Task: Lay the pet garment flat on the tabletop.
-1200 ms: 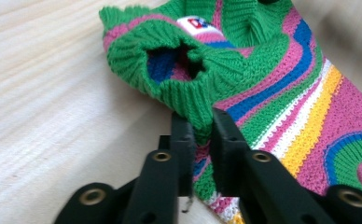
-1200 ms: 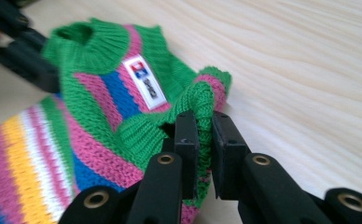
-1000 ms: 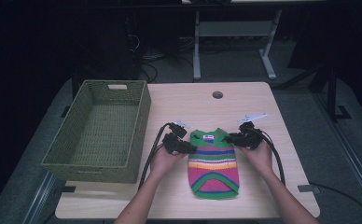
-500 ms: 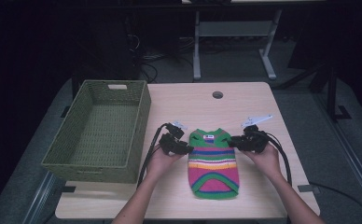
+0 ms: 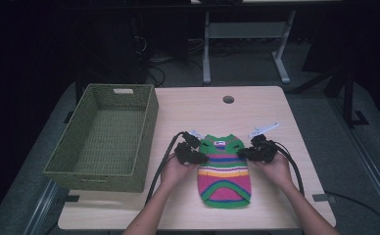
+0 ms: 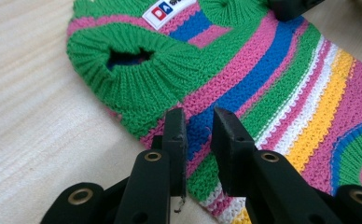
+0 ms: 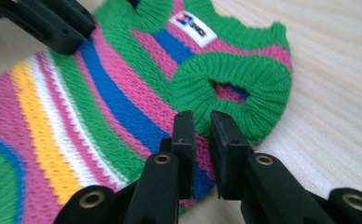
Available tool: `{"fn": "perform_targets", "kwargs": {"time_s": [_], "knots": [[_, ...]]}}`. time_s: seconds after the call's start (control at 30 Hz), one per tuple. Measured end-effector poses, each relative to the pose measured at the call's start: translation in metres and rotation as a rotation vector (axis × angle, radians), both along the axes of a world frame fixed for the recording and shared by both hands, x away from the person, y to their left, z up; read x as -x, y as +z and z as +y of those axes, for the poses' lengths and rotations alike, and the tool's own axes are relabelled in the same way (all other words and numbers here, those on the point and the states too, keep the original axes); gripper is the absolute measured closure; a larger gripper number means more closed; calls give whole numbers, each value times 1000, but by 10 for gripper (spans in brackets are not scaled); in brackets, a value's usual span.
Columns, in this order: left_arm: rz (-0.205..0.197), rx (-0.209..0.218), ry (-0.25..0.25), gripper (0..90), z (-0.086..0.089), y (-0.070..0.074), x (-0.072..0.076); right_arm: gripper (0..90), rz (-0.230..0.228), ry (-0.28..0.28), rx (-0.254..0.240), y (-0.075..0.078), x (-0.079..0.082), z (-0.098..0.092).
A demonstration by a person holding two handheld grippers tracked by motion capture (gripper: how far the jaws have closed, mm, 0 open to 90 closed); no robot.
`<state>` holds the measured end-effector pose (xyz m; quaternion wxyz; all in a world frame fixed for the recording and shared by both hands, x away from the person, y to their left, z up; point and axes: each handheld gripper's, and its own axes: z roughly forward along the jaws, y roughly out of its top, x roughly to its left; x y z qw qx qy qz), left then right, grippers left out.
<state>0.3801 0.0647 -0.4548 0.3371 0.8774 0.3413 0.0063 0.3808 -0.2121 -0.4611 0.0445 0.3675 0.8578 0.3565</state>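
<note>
A small knitted sweater [image 5: 225, 169] with green, pink, blue, yellow and white stripes lies flat on the table, neck away from me. My left gripper [image 5: 200, 157] is at its left edge below the green sleeve. In the left gripper view its jaws [image 6: 200, 116] have just been closing, and a narrow gap remains with the sweater [image 6: 263, 70] edge in it. My right gripper [image 5: 247, 152] is at the opposite edge. Its jaws [image 7: 201, 119] have just closed, pinching the sweater [image 7: 100, 93] below the other sleeve. The left gripper [image 7: 53, 23] shows across the cloth.
A green woven basket [image 5: 149, 117] stands empty on the left of the wooden table [image 5: 256, 112]. A round cable hole [image 5: 228, 99] sits near the far edge. Black cables trail back from both grippers along the forearms. A desk frame stands on the floor beyond.
Both hands have slid a little down the sweater's sides toward me. Both pairs of jaws have narrowed over the sweater's edges.
</note>
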Motion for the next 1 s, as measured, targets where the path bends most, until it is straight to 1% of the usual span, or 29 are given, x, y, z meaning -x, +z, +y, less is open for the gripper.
{"fn": "perform_targets", "kwargs": {"time_s": [0.03,0.07,0.1,0.13,0.17,0.2,0.23,0.27,0.3,0.33,0.37,0.4,0.43,0.47,0.5,0.53,0.57,0.63,0.67,0.73,0.77,0.83,0.87,0.93,0.97,1.0], "knots": [[0,0,0,747,0,0,0,796,0,0,0,0,0,0],[-15,10,-11,747,1,1,0,803,-5,7,-10,1,1,0],[-17,35,1,750,-1,2,1,809,1,15,-39,4,3,2],[-22,44,-4,763,-4,3,2,809,-5,53,-64,6,6,6],[-22,44,-4,768,-4,3,2,809,-5,53,-64,6,6,6],[-31,44,-13,769,-6,4,1,809,-6,80,-81,7,8,13],[-33,50,-17,769,-8,5,2,809,-6,80,-81,7,8,13],[-36,57,-13,769,-14,5,2,809,0,104,-94,6,7,21],[-36,57,-13,769,-14,5,2,809,-3,109,-89,5,7,23],[-38,46,-12,769,-18,3,0,809,-1,113,-78,4,6,27],[-38,46,-12,768,-18,3,0,809,-1,113,-78,4,6,27],[-38,34,-15,768,-19,1,-2,809,4,112,-68,2,5,28],[-31,31,0,768,-20,-1,-3,809,6,108,-53,0,4,29],[-20,20,5,770,-19,-5,-6,818,16,98,-29,-5,2,28],[-20,20,5,775,-19,-5,-6,818,16,98,-29,-5,2,28],[-16,34,30,775,-18,-6,-6,821,13,98,-31,-6,1,27],[-21,23,25,775,-18,-5,-7,820,17,86,-48,-7,0,25],[-26,27,31,765,-19,-5,-7,815,19,84,-51,-7,0,24],[-35,18,21,748,-19,-4,-6,806,17,82,-46,-6,1,26],[-42,14,14,741,-19,-2,-5,805,12,85,-42,-5,1,26],[-44,16,10,735,-18,-1,-3,805,13,90,-60,-3,2,25],[-50,14,4,735,-16,1,1,808,18,98,-59,0,6,24],[-50,14,-3,737,-14,2,3,808,13,110,-59,2,8,22],[-49,17,-18,751,-11,4,8,809,12,123,-58,5,14,19],[-52,13,-36,768,-9,6,12,812,18,130,-60,6,17,18],[-50,5,-52,790,-8,6,15,816,18,144,-50,7,21,17]]}}
